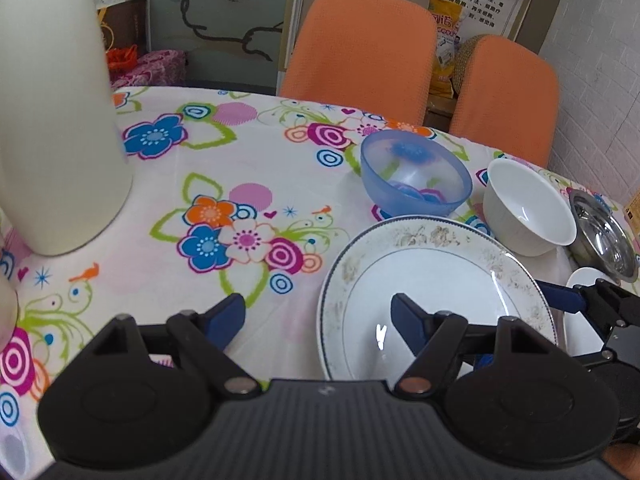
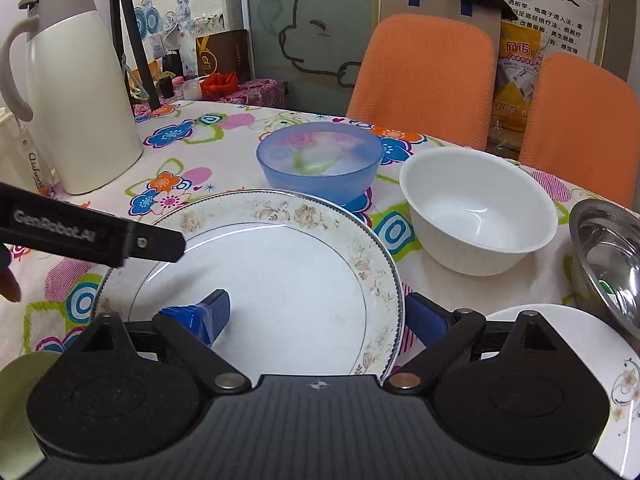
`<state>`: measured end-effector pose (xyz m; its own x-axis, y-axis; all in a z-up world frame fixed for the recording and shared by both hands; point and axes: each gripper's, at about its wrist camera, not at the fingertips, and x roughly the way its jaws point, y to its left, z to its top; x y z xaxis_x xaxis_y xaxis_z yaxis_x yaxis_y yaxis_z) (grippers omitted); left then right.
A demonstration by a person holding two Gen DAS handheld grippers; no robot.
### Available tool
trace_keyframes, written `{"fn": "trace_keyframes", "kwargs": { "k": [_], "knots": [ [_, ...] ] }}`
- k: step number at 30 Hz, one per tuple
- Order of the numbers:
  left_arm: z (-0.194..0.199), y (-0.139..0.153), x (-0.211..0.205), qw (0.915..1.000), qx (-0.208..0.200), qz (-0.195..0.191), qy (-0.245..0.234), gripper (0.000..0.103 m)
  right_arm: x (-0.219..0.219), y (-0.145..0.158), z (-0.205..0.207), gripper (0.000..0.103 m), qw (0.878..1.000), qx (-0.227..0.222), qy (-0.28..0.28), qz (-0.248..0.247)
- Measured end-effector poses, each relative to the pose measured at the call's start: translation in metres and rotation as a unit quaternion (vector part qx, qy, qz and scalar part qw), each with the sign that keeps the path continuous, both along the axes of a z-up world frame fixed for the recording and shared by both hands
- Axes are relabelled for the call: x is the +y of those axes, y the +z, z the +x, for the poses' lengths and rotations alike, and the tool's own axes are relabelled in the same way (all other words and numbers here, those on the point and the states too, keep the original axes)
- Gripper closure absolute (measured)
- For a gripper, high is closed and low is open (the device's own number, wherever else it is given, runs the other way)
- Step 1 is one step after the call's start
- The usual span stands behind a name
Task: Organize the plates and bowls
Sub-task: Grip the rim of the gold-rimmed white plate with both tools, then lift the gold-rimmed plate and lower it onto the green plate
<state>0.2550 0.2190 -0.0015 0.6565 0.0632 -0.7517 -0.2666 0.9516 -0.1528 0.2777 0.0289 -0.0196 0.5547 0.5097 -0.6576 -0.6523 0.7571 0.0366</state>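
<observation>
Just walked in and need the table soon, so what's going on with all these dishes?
A person is tidying dishes with a handheld claw in each hand. Both claws are open at the large floral-rimmed plate: the right claw straddles its right rim, and the left claw straddles its left rim. Nothing is lifted or stacked. The blue plastic bowl, white bowl and steel bowl sit separately behind the plate on the flowered tablecloth.
</observation>
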Motion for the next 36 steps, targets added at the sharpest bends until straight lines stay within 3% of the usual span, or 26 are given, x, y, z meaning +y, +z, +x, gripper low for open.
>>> {"fn": "trace_keyframes", "kwargs": {
  "k": [4, 17, 24, 36],
  "knots": [
    [0.004, -0.006, -0.005, 0.9999, 0.002, -0.005, -0.01, 0.029, 0.005, -0.002, -0.002, 0.022, 1.0, -0.003, -0.002, -0.02],
    [0.005, -0.013, -0.006, 0.9998, 0.01, -0.006, -0.015, 0.029, 0.015, -0.004, -0.012, 0.019, 0.999, -0.013, -0.047, -0.013],
    [0.002, -0.014, -0.003, 0.9998, 0.014, -0.005, -0.012, 0.029, 0.014, -0.004, -0.014, 0.021, 1.0, -0.005, -0.023, 0.0],
    [0.002, -0.017, -0.012, 0.9993, 0.011, 0.02, -0.028, 0.029, 0.011, -0.01, -0.029, 0.019, 0.998, -0.055, -0.022, 0.002]
  ]
}}
